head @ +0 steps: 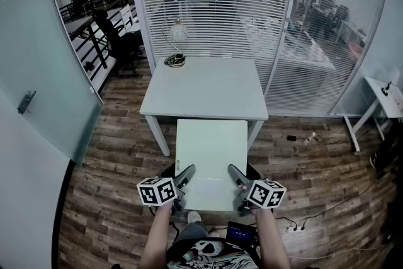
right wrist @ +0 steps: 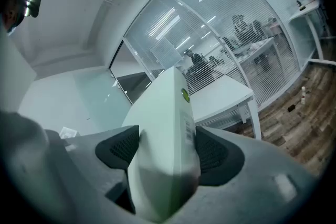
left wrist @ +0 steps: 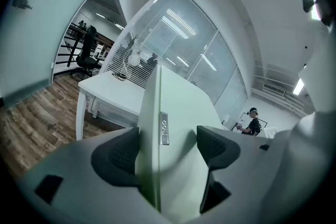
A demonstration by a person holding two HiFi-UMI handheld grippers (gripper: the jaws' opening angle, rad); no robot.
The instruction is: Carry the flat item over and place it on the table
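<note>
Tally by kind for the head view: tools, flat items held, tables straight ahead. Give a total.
Tools: 2, left tool and right tool, both clamped on the item's near edge
Flat white item: 1
White table: 1
Total: 4

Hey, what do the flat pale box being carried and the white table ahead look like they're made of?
The flat box: likely coated cardboard, with a smooth satin pale skin and a printed label and green sticker on its edge. The table: matte white top, probably laminated board; what the legs are made of is unclear.
</note>
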